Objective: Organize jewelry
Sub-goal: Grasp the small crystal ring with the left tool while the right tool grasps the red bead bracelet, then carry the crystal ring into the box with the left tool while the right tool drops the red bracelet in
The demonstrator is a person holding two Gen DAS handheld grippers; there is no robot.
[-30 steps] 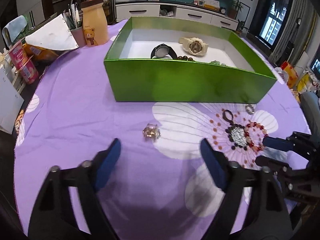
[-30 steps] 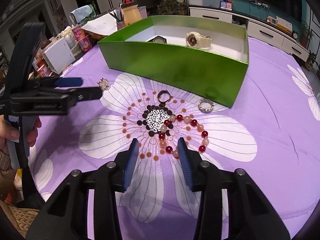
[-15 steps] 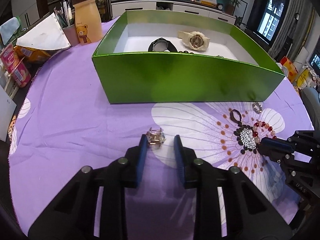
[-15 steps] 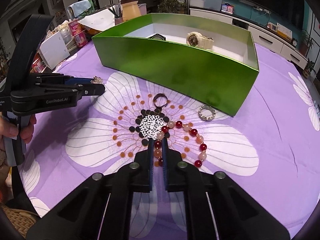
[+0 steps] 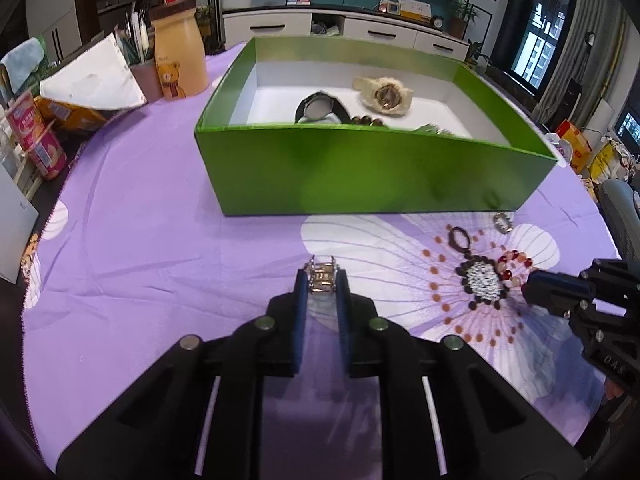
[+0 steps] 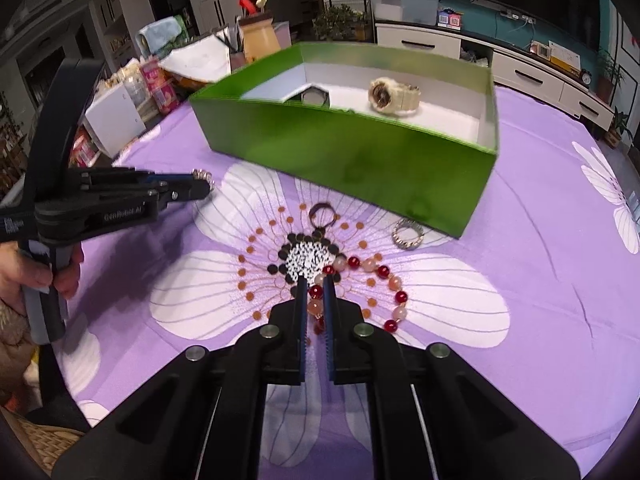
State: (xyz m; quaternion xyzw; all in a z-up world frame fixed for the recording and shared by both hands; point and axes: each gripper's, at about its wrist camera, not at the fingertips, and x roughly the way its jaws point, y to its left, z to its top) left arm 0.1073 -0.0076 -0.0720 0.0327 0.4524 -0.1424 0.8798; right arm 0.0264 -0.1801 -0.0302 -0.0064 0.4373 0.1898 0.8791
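Biggest thing here is the round table under a purple flower-print tablecloth (image 5: 132,248), and sitting on it toward the back is the green box (image 5: 372,172), open on top with a white inside. In the box there's a cream watch (image 5: 382,96) lying near the far wall and a black watch (image 5: 320,108) just to its left, plus some dark beads right behind the near wall that are too hidden to make out properly. Off past the box's left end is a beige bear-print bottle (image 5: 176,64) with a pen cup beside it. The left gripper (image 5: 322,284) is closing, and its blue pads are already pressed on either side of a small gold-and-silver ring (image 5: 321,277) down on the cloth, in front of the box's near wall. The right gripper (image 6: 315,292) is pinched nearly all the way in on the red and pink bead bracelet (image 6: 376,280), which is draped over the big white flower's dotted centre. Just behind that, still loose on the cloth, are a dark ring (image 6: 323,216) and a sparkly silver ring (image 6: 408,234), both near the box's front wall.
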